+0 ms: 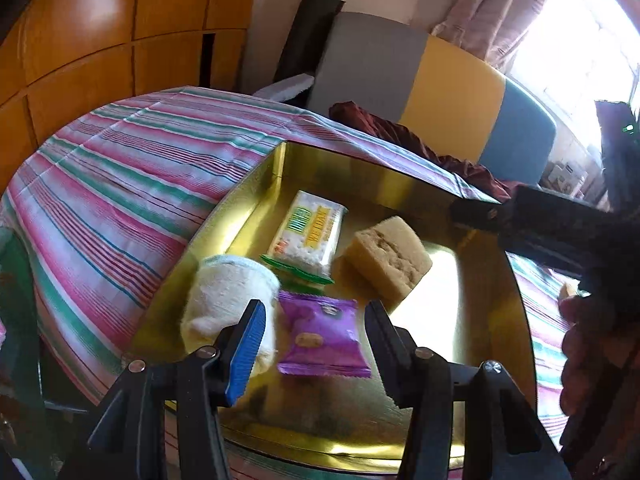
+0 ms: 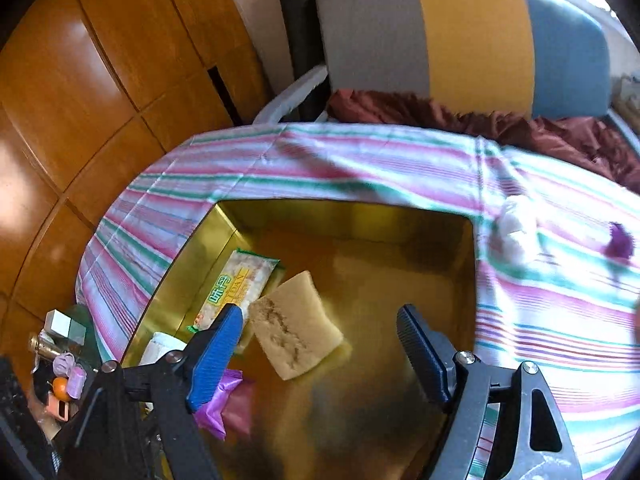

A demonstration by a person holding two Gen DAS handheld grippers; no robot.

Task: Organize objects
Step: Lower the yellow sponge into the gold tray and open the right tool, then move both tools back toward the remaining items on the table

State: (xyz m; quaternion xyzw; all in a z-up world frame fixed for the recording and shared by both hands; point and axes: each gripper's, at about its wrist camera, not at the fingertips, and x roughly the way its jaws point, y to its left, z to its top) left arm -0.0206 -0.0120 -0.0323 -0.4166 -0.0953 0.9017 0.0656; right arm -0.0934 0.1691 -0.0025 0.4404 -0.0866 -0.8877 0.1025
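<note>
A shallow gold tray (image 1: 440,320) sits on the striped tablecloth (image 1: 120,184). In it lie a cracker packet (image 1: 306,236), a yellow sponge (image 1: 388,260), a rolled white towel (image 1: 224,300) and a purple snack packet (image 1: 326,338). My left gripper (image 1: 316,304) hovers open over the tray's near side, its fingers on either side of the purple packet without pressing it. My right gripper (image 2: 320,310) stands open and wide above the tray (image 2: 380,280), with the sponge (image 2: 296,328) lying below between its fingers. The cracker packet (image 2: 240,288) and the purple packet (image 2: 224,404) are to its left.
On the cloth right of the tray lie a small white bundle (image 2: 516,236) and a purple scrap (image 2: 619,240). A grey, yellow and blue chair back (image 2: 460,40) and dark red fabric (image 2: 440,116) stand behind the table. Small bottles (image 2: 64,364) crowd the left edge. Wooden cabinets (image 2: 100,80) line the left.
</note>
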